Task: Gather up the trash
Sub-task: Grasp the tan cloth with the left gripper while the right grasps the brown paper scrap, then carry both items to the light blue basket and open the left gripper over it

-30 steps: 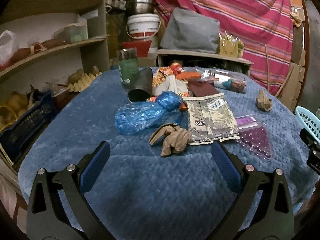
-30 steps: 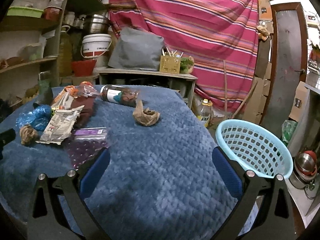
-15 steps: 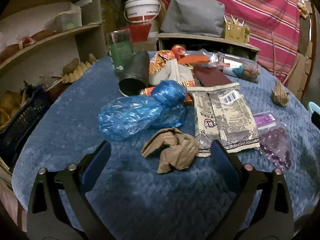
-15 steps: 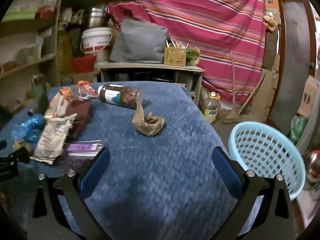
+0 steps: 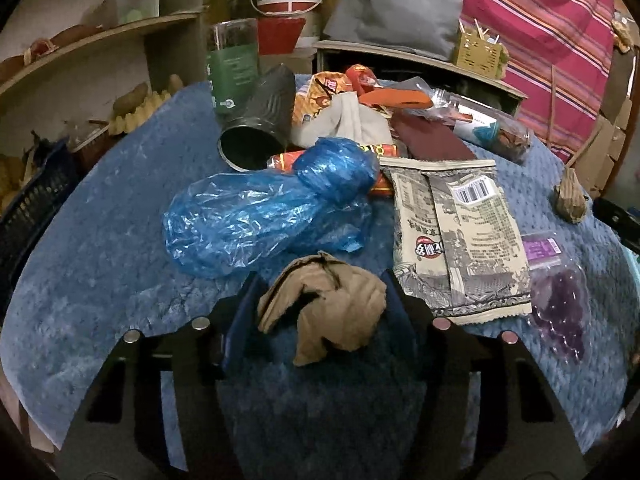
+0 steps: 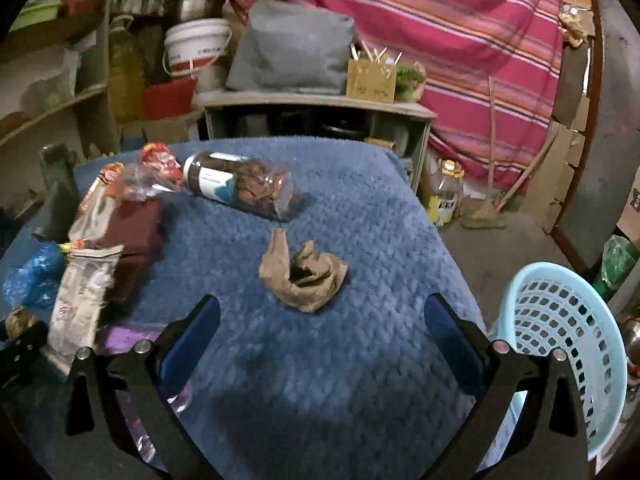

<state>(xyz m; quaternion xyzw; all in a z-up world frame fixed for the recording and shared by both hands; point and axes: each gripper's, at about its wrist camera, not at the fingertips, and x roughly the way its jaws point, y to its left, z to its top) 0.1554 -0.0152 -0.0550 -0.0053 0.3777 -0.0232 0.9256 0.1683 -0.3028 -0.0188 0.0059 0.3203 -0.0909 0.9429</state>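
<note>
A crumpled brown paper wad (image 5: 332,312) lies on the blue blanket-covered table (image 5: 100,280). My left gripper (image 5: 320,286) straddles the wad. Its jaws are closing, with the blue pads right at the wad's sides, and the paper is not visibly squeezed. A second brown paper wad (image 6: 304,276) lies mid-table, just ahead of my right gripper (image 6: 322,316), which stands open and holds nothing. More trash lies around: a blue plastic bag (image 5: 256,220), a printed snack wrapper (image 5: 452,232), a purple pouch (image 5: 560,312) and a tipped black cup (image 5: 256,128).
A light blue perforated basket (image 6: 560,320) stands off the table's right edge. A clear jar (image 6: 240,188) lies on its side at the far end. Shelves with produce run along the left, and a low cabinet and a striped cloth stand behind the table.
The left gripper has moved forward and down onto the brown paper wad, and its jaws have narrowed around it. The right gripper has swung left toward the second wad, so the basket now sits at the frame's edge.
</note>
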